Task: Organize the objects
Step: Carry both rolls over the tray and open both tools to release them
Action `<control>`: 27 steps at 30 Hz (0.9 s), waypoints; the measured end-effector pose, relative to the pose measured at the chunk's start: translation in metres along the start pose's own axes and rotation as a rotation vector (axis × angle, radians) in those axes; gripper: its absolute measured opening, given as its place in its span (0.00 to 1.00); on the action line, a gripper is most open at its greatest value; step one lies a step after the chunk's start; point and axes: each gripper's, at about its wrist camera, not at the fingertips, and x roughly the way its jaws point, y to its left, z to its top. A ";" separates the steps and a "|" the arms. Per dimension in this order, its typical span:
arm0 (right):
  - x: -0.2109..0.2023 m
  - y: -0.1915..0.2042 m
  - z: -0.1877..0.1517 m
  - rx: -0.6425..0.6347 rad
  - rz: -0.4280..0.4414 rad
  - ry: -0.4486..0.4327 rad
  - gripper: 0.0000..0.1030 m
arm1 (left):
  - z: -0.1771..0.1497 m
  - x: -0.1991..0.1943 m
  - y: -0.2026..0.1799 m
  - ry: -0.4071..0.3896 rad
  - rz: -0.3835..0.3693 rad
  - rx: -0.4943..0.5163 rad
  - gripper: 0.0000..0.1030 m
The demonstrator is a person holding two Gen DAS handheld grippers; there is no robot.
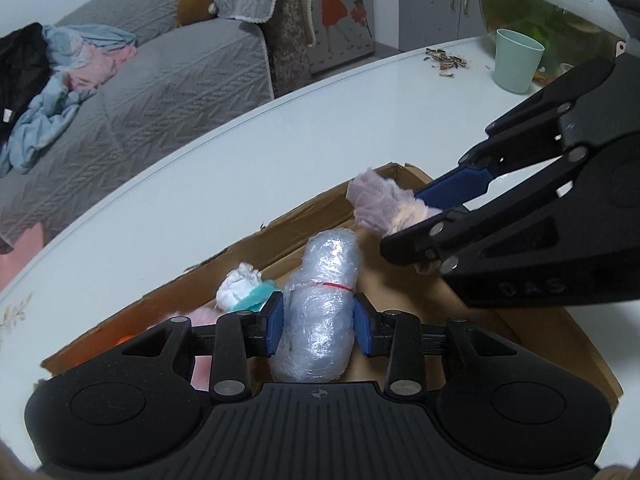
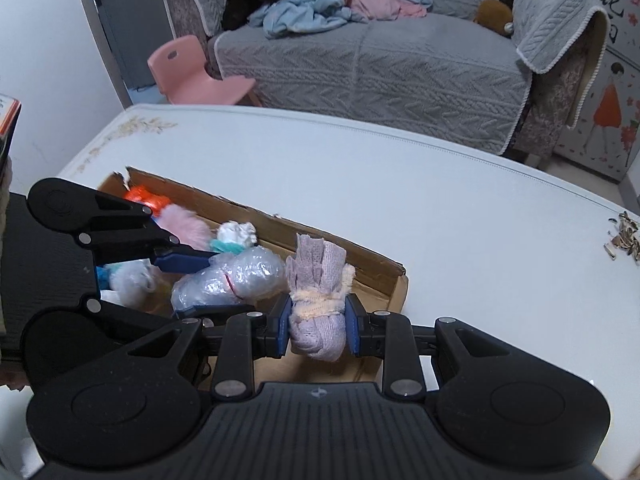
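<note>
Left hand-held gripper (image 1: 319, 326) is clamped on a clear plastic-wrapped bundle (image 1: 320, 312) w/ a red band around its middle; blue pads press both sides. The bundle sits low inside an open cardboard box (image 2: 280, 224), roughly mid-box.

Right hand-held gripper (image 2: 317, 330) is clamped on a lilac knitted cloth bundle (image 2: 318, 300) tied w/ a cream strip. It hangs above the box's right end, near the torn corner; whether it touches the box floor can't be told.

Also in the box, toward its left end: a white-and-teal bundle (image 2: 234, 236), a pink fluffy item (image 2: 182, 220), an orange item (image 2: 144, 196).

The box rests on a white bench (image 2: 440, 208), nearer the person's edge. Far right part of the bench holds a mint cup (image 1: 518, 60), scattered seed shells (image 1: 444, 60) and a glass fish bowl (image 1: 536, 4). A grey sofa (image 2: 380, 60) w/ loose clothes and a pink chair (image 2: 196, 76) stand beyond the far edge.

Step, as judged: both bundles are being placed into the box. Next move prob. calls for lowering the lilac bundle into the free right end, then opening each hand-held gripper and lifting straight up.

Room: the two hand-held grippers are close together over the box, so withdraw one at a time. Box walls are low and ragged; bare bench is wide open beyond the box's far side.
</note>
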 end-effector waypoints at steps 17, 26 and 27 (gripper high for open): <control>-0.012 -0.004 0.002 0.024 0.002 -0.010 0.35 | 0.005 -0.012 -0.008 -0.015 -0.006 0.033 0.59; -0.037 -0.003 -0.002 0.033 -0.017 -0.005 0.43 | -0.017 -0.070 -0.007 -0.032 -0.016 0.051 0.68; -0.043 -0.001 -0.006 0.033 -0.016 -0.003 0.44 | -0.023 -0.080 -0.007 -0.031 -0.018 0.051 0.68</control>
